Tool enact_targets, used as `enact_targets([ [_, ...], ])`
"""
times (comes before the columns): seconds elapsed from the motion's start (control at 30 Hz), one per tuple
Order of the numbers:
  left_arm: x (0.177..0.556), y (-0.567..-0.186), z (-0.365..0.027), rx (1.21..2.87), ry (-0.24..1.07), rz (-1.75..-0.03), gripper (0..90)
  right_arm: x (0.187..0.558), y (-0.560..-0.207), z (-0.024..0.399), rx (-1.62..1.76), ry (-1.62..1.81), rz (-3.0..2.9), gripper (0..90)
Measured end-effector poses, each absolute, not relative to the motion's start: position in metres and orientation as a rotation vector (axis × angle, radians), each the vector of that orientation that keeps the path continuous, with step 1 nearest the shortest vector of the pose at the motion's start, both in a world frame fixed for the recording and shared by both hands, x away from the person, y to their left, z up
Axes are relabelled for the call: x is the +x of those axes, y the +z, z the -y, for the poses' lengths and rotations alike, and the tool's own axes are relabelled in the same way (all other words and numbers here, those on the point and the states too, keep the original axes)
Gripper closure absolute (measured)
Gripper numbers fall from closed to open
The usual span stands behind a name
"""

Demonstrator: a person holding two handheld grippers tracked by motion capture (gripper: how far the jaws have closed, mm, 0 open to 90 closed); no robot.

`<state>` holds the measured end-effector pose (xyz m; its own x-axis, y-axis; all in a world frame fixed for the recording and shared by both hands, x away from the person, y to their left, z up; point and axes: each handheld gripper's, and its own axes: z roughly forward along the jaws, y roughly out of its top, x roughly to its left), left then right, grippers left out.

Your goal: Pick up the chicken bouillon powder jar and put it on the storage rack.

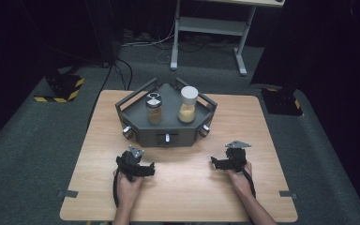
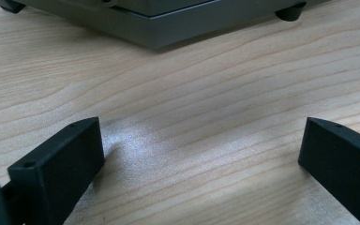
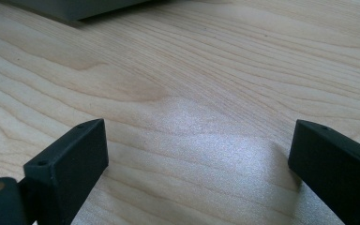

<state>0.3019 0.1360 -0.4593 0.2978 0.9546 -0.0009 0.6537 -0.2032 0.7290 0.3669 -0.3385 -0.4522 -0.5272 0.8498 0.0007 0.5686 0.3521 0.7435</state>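
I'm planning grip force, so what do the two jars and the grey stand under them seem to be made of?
Both jars look like clear glass or hard plastic, since the contents show through: the left jar holds brownish grains under a silver-and-black lid, the right jar pale powder under a white, plastic-looking cap. The grey stand looks like matt painted metal or plastic with shiny knobs.

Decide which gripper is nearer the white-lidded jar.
Right. The right gripper lies just right of and below the white-lidded jar; the left gripper sits farther off, down to its left.
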Motion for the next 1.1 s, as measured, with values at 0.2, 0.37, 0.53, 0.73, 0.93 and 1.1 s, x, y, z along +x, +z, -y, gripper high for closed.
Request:
enact_targets([
  [0.2, 0.3019, -0.4593, -0.136, 1.943, 0.618, -1.429, 0.4, 0.3667, -0.4522, 0.3379, 1.242, 0.993, -2.233, 4.7],
  [0.37, 0.3018, -0.4593, -0.1359, 1.943, 0.618, -1.43, 0.4, 0.3665, -0.4521, 0.3371, 1.24, 0.987, -2.233, 4.9],
  [0.53, 0.3018, -0.4593, -0.1358, 1.943, 0.619, -1.43, 0.4, 0.3663, -0.452, 0.3362, 1.237, 0.982, -2.234, 5.0],
  [0.73, 0.3018, -0.4593, -0.1359, 1.943, 0.619, -1.43, 0.4, 0.3656, -0.4516, 0.3331, 1.233, 0.966, -2.233, 5.0],
  [0.93, 0.3018, -0.4593, -0.1358, 1.943, 0.618, -1.43, 0.4, 0.3656, -0.4516, 0.3331, 1.234, 0.966, -2.233, 5.0],
  [1.1, 0.3016, -0.4593, -0.1357, 1.944, 0.62, -1.429, 0.5, 0.3655, -0.4516, 0.333, 1.233, 0.965, -2.233, 5.0],
])
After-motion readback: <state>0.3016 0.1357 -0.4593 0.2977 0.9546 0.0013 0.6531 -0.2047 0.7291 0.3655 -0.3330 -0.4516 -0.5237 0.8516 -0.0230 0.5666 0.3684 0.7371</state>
